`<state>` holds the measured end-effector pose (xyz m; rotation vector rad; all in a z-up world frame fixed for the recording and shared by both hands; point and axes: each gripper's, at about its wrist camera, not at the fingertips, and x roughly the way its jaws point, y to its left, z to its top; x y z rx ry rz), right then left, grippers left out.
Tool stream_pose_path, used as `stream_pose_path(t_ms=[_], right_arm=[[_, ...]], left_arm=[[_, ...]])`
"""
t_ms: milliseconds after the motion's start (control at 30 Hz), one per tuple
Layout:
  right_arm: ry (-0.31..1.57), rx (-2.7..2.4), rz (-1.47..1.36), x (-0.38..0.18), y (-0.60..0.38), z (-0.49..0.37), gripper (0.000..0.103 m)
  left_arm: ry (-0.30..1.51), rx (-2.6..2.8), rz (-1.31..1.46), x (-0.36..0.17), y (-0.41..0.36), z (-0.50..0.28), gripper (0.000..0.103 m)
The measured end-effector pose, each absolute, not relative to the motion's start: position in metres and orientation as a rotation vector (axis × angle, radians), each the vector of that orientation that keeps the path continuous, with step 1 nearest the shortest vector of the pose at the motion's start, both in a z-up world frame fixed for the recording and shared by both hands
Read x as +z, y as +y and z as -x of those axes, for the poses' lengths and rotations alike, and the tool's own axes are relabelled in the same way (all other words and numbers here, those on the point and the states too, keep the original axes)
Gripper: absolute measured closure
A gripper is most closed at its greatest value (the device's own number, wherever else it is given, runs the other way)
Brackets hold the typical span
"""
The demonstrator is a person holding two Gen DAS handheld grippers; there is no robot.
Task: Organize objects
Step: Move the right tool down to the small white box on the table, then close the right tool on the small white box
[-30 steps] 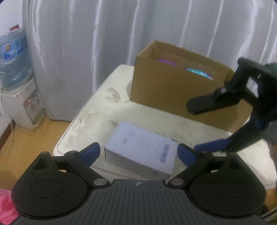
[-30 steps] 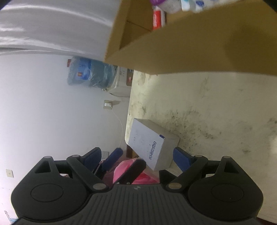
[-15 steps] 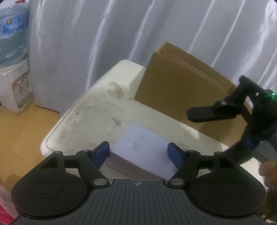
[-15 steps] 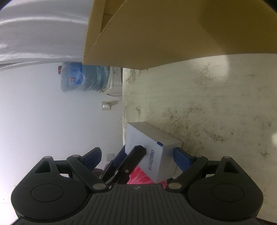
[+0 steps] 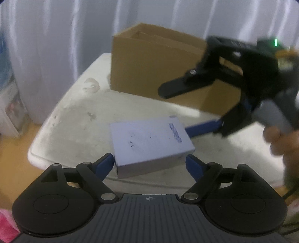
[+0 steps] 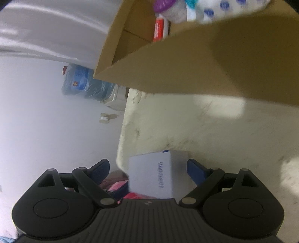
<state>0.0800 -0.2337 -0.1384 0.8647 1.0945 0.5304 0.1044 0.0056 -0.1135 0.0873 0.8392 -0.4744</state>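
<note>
A flat white box (image 5: 149,144) with blue print lies at the near edge of the white table (image 5: 78,115). My left gripper (image 5: 150,164) has its blue fingers on both sides of the box's near end, the left pad touching it. My right gripper (image 6: 147,170) is open, rolled on its side, with the box (image 6: 158,175) between its fingers; it shows in the left wrist view (image 5: 186,110) with one blue finger against the box's far right corner. A brown cardboard box (image 5: 155,72) stands behind on the table, holding several items (image 6: 173,11).
A white curtain (image 5: 56,37) hangs behind the table. A water dispenser with a blue bottle (image 6: 84,87) stands on the floor at the left. Something pink (image 5: 7,228) lies below the table's near edge.
My left gripper has closed in around the white box's near end and the box has turned. My right gripper has moved closer, so the box sits between its fingers.
</note>
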Motion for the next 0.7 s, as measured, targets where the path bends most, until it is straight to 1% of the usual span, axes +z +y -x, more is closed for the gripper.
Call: stream_pose_path(t_ms=[67,133,167,200,233,267,433,533,700], right_arm=[[1.069,0.523,-0.789,-0.136,-0.232,-0.078,0.015],[1.065,0.532,-0.723,-0.136,-0.228,-0.076,0.023],[1.067,0.538,-0.705,-0.138,-0.226,-0.075,0.025],[1.07,0.544,-0.698,-0.14,-0.225,-0.074,0.032],[1.069,0.55,-0.696,-0.141,-0.225,-0.073,0.035],[1.067,0.555,-0.693,-0.142,-0.224,-0.072,0.035],[1.037,0.568,-0.657,-0.141,-0.219,-0.067,0.038],[1.03,0.563,-0.648,-0.139,-0.222,-0.062,0.038],[1.023,0.522,-0.64,-0.138,-0.24,-0.05,0.038]], left_arm=[[0.844,-0.452,-0.161,-0.115,-0.004,-0.103,0.018],[0.869,-0.419,-0.214,-0.119,-0.01,-0.105,0.019],[0.886,-0.396,-0.242,-0.12,-0.013,-0.108,0.019],[0.893,-0.379,-0.26,-0.122,-0.015,-0.109,0.019],[0.892,-0.374,-0.257,-0.122,-0.016,-0.109,0.019],[0.898,-0.384,-0.243,-0.12,-0.016,-0.11,0.021],[0.909,-0.354,-0.234,-0.119,-0.023,-0.111,0.022],[0.927,-0.34,-0.213,-0.117,-0.03,-0.112,0.022],[0.894,-0.38,-0.224,-0.107,-0.051,-0.099,0.022]])
